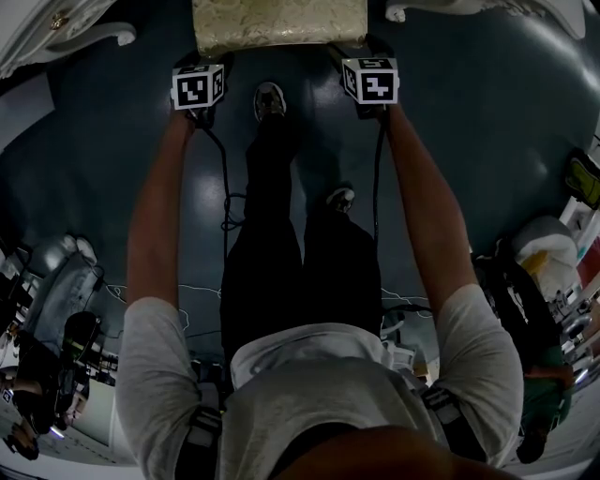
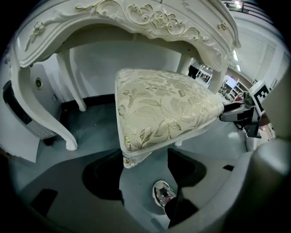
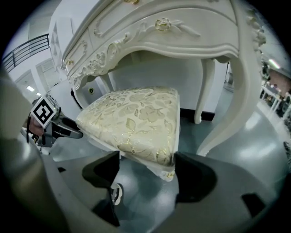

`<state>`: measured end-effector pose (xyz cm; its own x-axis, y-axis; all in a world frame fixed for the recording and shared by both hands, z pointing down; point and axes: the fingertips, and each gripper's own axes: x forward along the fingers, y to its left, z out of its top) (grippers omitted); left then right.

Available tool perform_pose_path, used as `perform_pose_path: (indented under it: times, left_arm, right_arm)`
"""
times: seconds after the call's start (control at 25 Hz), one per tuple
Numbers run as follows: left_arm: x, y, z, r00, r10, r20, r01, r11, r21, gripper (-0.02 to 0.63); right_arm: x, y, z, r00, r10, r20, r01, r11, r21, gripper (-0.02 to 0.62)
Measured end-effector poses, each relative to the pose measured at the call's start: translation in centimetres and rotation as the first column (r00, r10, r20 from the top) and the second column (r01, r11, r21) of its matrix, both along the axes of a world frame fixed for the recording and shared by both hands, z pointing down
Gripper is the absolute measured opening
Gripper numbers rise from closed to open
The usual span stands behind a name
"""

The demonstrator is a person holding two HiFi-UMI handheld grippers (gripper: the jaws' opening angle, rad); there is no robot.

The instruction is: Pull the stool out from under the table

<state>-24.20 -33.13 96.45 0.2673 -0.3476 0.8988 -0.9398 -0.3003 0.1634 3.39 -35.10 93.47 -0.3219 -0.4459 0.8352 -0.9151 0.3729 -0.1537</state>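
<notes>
Stool (image 2: 159, 104), under the table (image 2: 136, 13): one near corner is bracketed by each of left gripper (image 2: 143, 175) and right gripper (image 3: 148, 175), jaws held wide, unclosed, presumably for an even pull.

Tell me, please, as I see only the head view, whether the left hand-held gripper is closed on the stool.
Observer: No, the left hand-held gripper has its jaws apart around a near corner of the stool.
Operator: And the right one?
Observer: The right hand-held gripper also has jaws apart, astride the other near corner.
Operator: Is the stool out?
Observer: No, its far part appears to lie under the white carved table.
</notes>
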Motion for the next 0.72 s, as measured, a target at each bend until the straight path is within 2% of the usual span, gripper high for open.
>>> perform_pose_path:
  times: [0.72]
  left_arm:
    - [-0.6,6.2,-0.6,1.000,-0.029,0.001,0.029,1.000,-0.012,0.293]
  right_arm:
    - [-0.6,6.9,-0.7,1.000,-0.016,0.002,0.016,1.000,0.006,0.368]
